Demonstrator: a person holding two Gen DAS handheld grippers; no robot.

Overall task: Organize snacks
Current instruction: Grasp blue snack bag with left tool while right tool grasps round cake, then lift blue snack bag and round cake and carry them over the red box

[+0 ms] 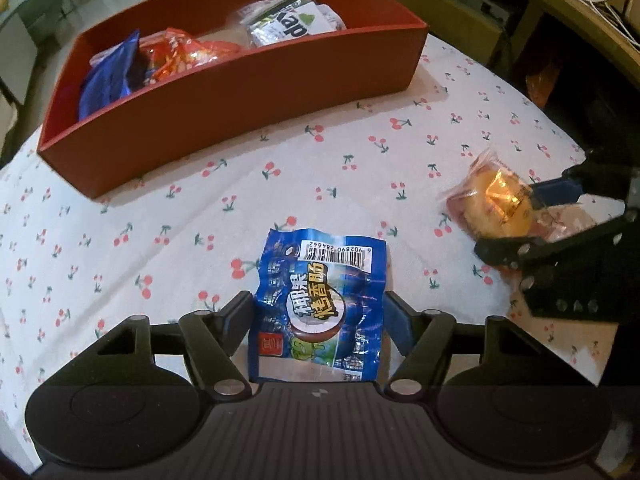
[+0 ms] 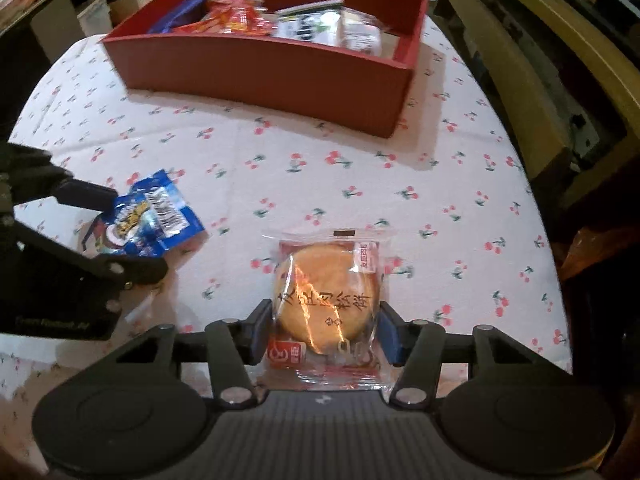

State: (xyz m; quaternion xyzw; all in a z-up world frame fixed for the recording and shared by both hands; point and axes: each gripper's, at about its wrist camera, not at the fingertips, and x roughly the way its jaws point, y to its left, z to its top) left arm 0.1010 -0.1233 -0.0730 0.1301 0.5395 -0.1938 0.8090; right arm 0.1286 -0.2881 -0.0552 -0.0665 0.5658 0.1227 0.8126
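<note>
Both grippers low over the cherry-print tablecloth (image 1: 320,168), each straddling one snack.

Left gripper (image 1: 318,320): fingers either side of the blue sausage packet (image 1: 320,300), blue pads at the wrapper's edges. Packet appears to lie flat on the cloth. Contact looks made, but whether it is truly pinched I cannot tell.

Right gripper (image 2: 326,332): fingers flank the clear-wrapped meat floss pastry (image 2: 326,300), pads against the film on both sides. Same doubt: touching the wrapper, firm clamp not confirmed.

Red box (image 1: 240,92) sits at the far side of the table, well apart from both items. It holds a blue bag (image 1: 108,80), orange-red packets (image 1: 180,52) and a silver seaweed pack (image 1: 288,24).

Judgement: grasp step, two items at once. Next: close fully, lift clear of the cloth, carry over the near wall of the box, release into free space. Risk: slick film slipping from the pads.
</note>
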